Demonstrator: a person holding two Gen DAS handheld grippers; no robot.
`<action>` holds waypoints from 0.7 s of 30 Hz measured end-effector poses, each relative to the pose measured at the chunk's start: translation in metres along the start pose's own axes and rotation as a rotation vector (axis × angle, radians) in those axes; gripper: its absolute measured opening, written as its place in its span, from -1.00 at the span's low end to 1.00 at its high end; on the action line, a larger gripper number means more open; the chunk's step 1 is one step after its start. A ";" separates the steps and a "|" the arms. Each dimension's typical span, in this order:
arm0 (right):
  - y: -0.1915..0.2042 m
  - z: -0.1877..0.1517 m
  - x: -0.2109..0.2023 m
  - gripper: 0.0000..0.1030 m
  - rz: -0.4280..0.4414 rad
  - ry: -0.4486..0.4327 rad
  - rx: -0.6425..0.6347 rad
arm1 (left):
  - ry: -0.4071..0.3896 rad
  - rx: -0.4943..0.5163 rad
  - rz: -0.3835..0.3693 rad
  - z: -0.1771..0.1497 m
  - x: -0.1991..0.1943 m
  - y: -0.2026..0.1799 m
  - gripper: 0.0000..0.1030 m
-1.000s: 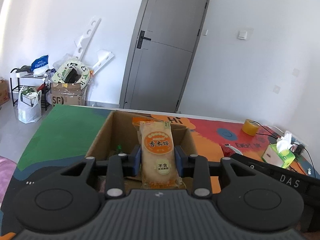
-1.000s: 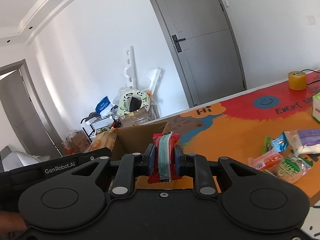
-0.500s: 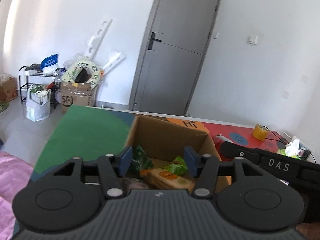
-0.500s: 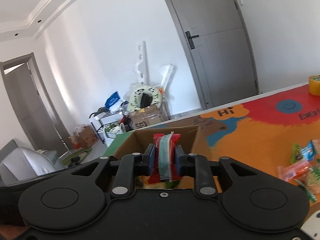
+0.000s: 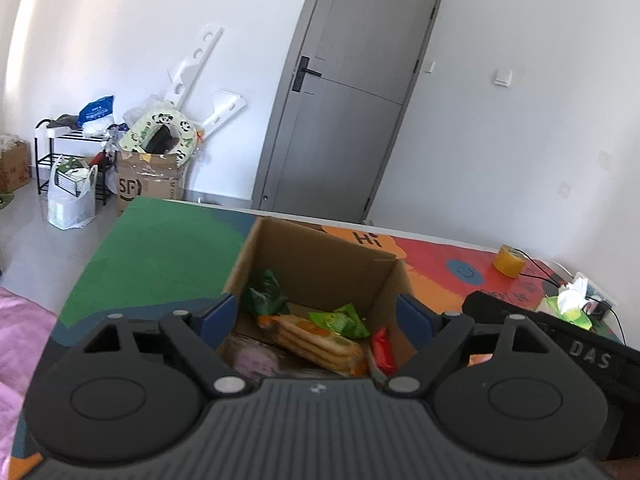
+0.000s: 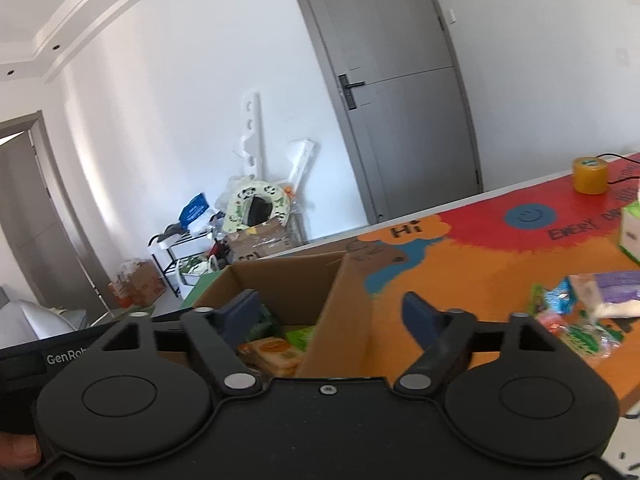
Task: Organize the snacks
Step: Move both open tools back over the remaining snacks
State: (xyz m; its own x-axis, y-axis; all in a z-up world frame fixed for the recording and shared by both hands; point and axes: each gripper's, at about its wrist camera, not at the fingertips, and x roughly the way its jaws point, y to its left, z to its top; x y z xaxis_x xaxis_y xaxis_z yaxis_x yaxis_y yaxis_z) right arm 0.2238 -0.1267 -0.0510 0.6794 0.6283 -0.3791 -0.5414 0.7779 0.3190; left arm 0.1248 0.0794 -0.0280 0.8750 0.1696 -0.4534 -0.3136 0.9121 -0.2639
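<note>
An open cardboard box point(image 5: 320, 256) stands on the colourful table mat. In it lie a rice cracker pack point(image 5: 320, 340), green packets point(image 5: 266, 292), a red packet point(image 5: 382, 350) and a pale pink pack point(image 5: 256, 360). My left gripper point(image 5: 317, 312) hovers just above the box's near edge, its jaws opening wide, with nothing gripped. My right gripper point(image 6: 332, 314) is over the box's right wall point(image 6: 344, 312). Its jaws are opening too, and the pads touch nothing. Loose snack packets point(image 6: 580, 308) lie on the mat to the right.
A yellow tape roll point(image 6: 590, 176) and a tissue box point(image 6: 630, 232) sit at the table's far right, with cables beside them. The right gripper's body point(image 5: 560, 340) is close to the box's right side. Beyond the table are a grey door and piled clutter.
Both grippers opened. The left one let go of the rice cracker pack, which now lies in the box. The right one released the red packet, which now lies in the box too.
</note>
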 end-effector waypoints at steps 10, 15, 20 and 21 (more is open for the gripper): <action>-0.028 0.000 -0.031 0.99 -0.169 -0.016 -0.013 | -0.016 0.074 0.020 -0.009 -0.004 -0.038 0.83; -0.047 -0.005 -0.046 0.99 -0.215 -0.037 0.015 | -0.010 0.131 -0.003 -0.015 -0.006 -0.062 0.83; -0.067 -0.009 -0.059 0.99 -0.257 -0.052 0.038 | 0.009 0.137 -0.021 -0.022 -0.005 -0.081 0.83; -0.070 -0.009 -0.062 0.99 -0.264 -0.055 0.041 | 0.011 0.139 -0.026 -0.024 -0.004 -0.084 0.83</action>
State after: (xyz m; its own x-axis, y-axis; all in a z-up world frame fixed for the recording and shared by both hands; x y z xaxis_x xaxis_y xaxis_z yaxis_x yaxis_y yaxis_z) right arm 0.2151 -0.2204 -0.0581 0.8208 0.4014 -0.4065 -0.3223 0.9129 0.2506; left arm 0.1393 -0.0069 -0.0240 0.8778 0.1417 -0.4576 -0.2359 0.9593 -0.1555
